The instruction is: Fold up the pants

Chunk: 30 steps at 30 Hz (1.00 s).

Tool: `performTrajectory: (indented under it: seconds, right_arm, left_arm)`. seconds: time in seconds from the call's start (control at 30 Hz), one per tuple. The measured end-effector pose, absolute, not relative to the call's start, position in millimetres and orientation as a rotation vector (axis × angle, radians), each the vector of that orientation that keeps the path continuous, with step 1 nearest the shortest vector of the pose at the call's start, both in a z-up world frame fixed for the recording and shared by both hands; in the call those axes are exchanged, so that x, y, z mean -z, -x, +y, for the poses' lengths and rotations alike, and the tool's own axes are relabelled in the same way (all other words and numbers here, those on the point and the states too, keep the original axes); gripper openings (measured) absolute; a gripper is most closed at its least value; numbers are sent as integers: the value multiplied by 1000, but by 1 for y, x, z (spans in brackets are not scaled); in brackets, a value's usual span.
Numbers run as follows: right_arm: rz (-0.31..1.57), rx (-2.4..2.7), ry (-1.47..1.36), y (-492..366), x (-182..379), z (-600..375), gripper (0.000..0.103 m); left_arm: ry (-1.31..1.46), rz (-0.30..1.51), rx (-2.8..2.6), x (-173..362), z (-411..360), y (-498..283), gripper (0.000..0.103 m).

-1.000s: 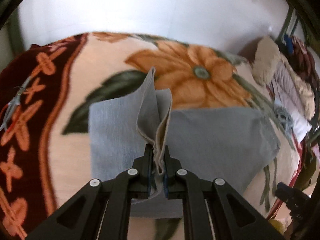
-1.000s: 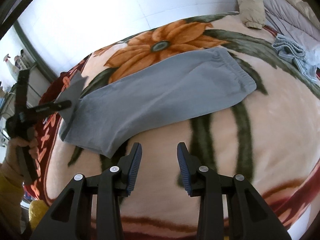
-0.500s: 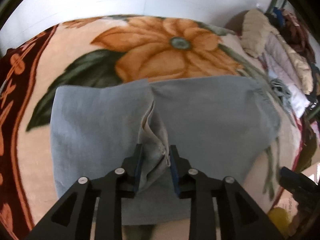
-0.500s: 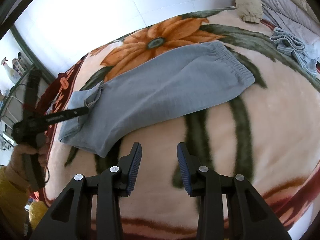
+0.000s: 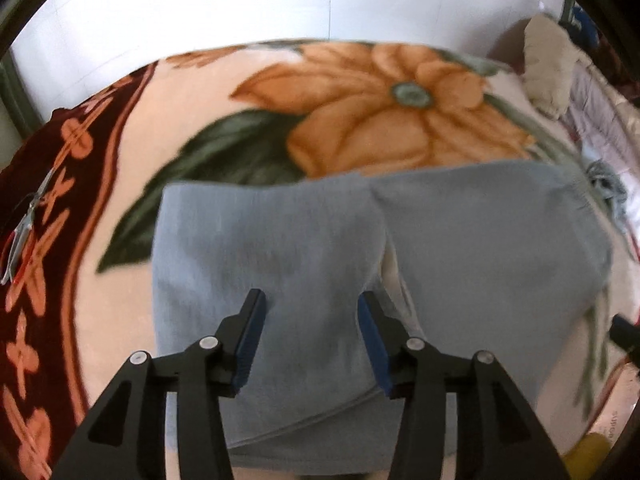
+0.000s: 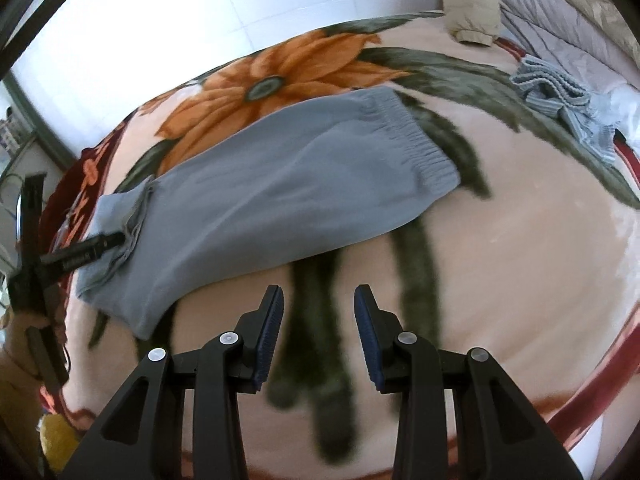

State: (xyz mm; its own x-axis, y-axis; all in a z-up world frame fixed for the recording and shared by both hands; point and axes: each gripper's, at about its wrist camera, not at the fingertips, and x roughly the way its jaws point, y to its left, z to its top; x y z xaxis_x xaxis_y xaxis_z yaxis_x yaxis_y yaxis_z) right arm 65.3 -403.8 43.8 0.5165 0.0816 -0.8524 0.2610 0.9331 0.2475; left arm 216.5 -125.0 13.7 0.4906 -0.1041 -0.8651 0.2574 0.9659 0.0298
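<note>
Grey pants (image 6: 280,184) lie lengthwise on the flowered blanket (image 6: 520,240), with the elastic waistband (image 6: 416,136) at the right end. At the left end the leg ends are turned over onto the pants. In the left wrist view my left gripper (image 5: 311,300) hovers over that turned-over cloth (image 5: 280,248). Its jaws are opening, and the pads stand apart from the fabric, which lies flat below them. The same gripper (image 6: 118,238) shows in the right wrist view at the pants' left end. My right gripper (image 6: 319,292) is open over bare blanket in front of the pants, with nothing between its fingers.
A beige cloth (image 6: 472,16), a quilt (image 6: 560,20) and a blue-grey knit garment (image 6: 560,96) lie at the bed's far right. A white tiled wall runs behind the bed. A person's hand (image 6: 16,320) holds the left gripper at the left edge.
The left gripper came down with the pinched leg end and spread its jaws, and the cloth now lies flat on the pants. The right gripper drifted a little over the blanket, still open.
</note>
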Motion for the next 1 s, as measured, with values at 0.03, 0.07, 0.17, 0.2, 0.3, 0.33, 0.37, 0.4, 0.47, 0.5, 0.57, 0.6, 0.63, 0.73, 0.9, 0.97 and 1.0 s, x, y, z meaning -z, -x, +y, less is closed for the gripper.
performTrajectory:
  seconds: [0.03, 0.07, 0.17, 0.2, 0.3, 0.33, 0.37, 0.4, 0.47, 0.5, 0.57, 0.6, 0.63, 0.73, 0.9, 0.97, 1.0]
  right_arm:
    - [1029, 118, -372, -66, -43, -408, 38]
    - [1030, 123, -374, -67, -42, -411, 38]
    - [1035, 141, -387, -70, -39, -420, 38]
    - [1037, 150, -393, -71, -38, -423, 38]
    - [1024, 181, -423, -75, -39, -434, 46]
    - [1019, 190, -431, -75, -40, -436, 58]
    - [1010, 208, -444, -76, -40, -440, 65]
    - [1009, 216, -450, -78, -40, -443, 75]
    - [1015, 226, -468, -80, -39, -448, 77]
    - [1015, 227, -479, -82, -39, -450, 77]
    - [1008, 229, -506, -83, -39, -455, 77]
    - [1001, 228, -516, -84, -41, -456, 77]
    - [993, 230, -522, -85, -41, -458, 77]
    - [985, 258, -529, -92, -38, -461, 77]
    - [1025, 297, -510, -111, -19, -466, 78]
    - [1036, 300, -492, -116, -13, -466, 79]
    - [1043, 303, -493, -117, -11, -466, 79]
  left_arm:
    - [-162, 1036, 222, -10, -126, -215, 58]
    - [-161, 1033, 226, -8, -128, -214, 60]
    - [-183, 1021, 209, -5, -134, -209, 62]
    - [-168, 1026, 208, -5, -133, -209, 62]
    - [-105, 1042, 222, -8, -128, -207, 64]
    - [-100, 1043, 226, -9, -127, -206, 64]
    - [-97, 1043, 229, -9, -126, -204, 64]
    - [-96, 1044, 231, -11, -125, -202, 64]
    - [-88, 1046, 232, -13, -123, -200, 64]
    - [-81, 1049, 234, -15, -122, -199, 64]
    - [-62, 1053, 240, -19, -120, -194, 64]
    - [-56, 1052, 240, -21, -119, -192, 64]
    - [-48, 1048, 240, -23, -117, -189, 64]
    - [-29, 1048, 238, -26, -113, -182, 64]
    - [-26, 1061, 233, -29, -107, -174, 64]
    - [-34, 1050, 224, -32, -104, -170, 64]
    - [-36, 1048, 220, -33, -102, -168, 64]
